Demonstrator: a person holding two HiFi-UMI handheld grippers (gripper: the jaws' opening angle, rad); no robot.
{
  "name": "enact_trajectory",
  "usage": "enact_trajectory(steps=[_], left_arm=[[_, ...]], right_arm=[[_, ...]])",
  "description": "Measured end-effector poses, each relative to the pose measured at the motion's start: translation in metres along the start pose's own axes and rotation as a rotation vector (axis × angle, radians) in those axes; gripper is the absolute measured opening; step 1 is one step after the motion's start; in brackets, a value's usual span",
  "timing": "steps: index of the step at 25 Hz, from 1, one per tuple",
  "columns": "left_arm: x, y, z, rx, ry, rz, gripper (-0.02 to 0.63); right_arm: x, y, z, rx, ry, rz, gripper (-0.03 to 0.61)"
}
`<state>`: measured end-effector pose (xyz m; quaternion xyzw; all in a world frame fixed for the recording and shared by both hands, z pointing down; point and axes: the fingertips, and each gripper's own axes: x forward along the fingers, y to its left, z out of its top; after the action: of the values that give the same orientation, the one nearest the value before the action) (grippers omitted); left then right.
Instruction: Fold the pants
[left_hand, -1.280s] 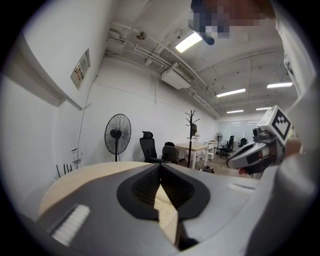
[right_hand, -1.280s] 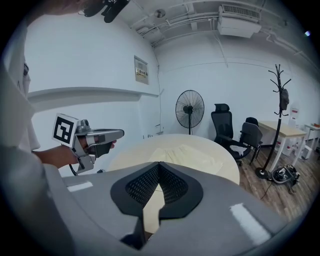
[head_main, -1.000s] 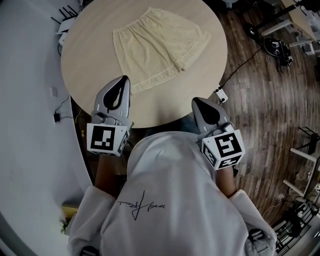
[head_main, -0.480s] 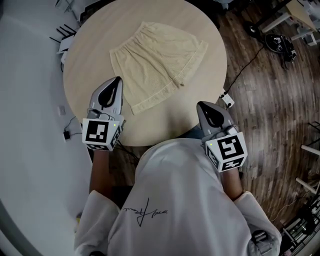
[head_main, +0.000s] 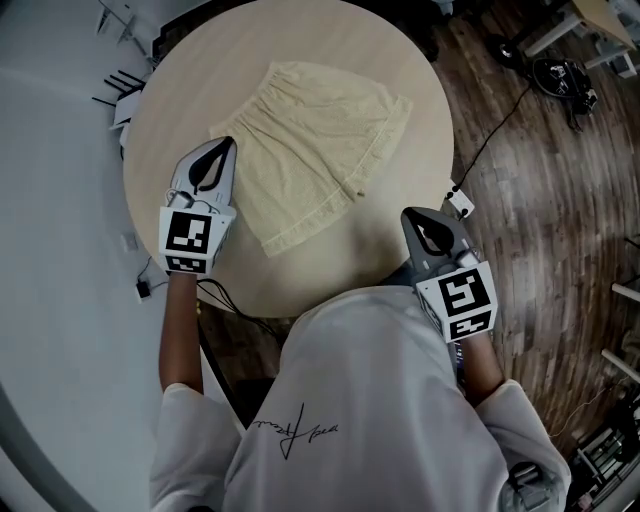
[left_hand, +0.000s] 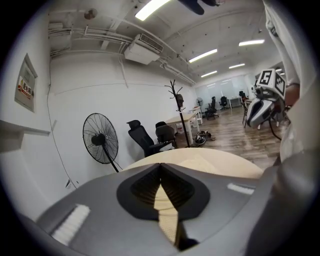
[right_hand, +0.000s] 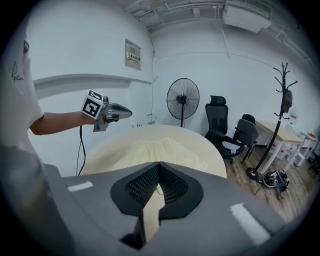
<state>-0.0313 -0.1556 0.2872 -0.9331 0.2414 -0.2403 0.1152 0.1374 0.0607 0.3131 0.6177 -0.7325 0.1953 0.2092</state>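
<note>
Pants (head_main: 315, 140) are lying spread, apparently unfolded, at the middle of the table (head_main: 345, 262); no fold made yet. Left gripper (head_main: 220, 147) is hovering at table's left edge, right gripper (head_main: 413, 216) at its near edge, both pinched closed, empty.

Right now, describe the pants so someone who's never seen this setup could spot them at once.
Find the round, light wooden table on the dark plank floor. Spread flat on its top are the pants, with the left gripper beside their left edge in the head view. They are pale yellow, short-legged cloth, and the only thing lying on the table.
</note>
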Motion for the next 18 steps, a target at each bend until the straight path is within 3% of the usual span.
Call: enact_trajectory(steps=[8, 12, 18], left_arm=[[0.056, 0.03, -0.025, 0.001, 0.081, -0.002, 0.006], [0.08, 0.038, -0.042, -0.045, 0.117, 0.007, 0.006], [0.113, 0.053, -0.061, -0.068, 0.178, 0.005, 0.006]], right_arm=[[0.034, -0.042, -0.003, 0.049, 0.031, -0.01, -0.003], [0.055, -0.06, -0.005, 0.075, 0.039, -0.017, -0.003], [0.083, -0.081, 0.002, 0.173, 0.042, 0.032, -0.003]])
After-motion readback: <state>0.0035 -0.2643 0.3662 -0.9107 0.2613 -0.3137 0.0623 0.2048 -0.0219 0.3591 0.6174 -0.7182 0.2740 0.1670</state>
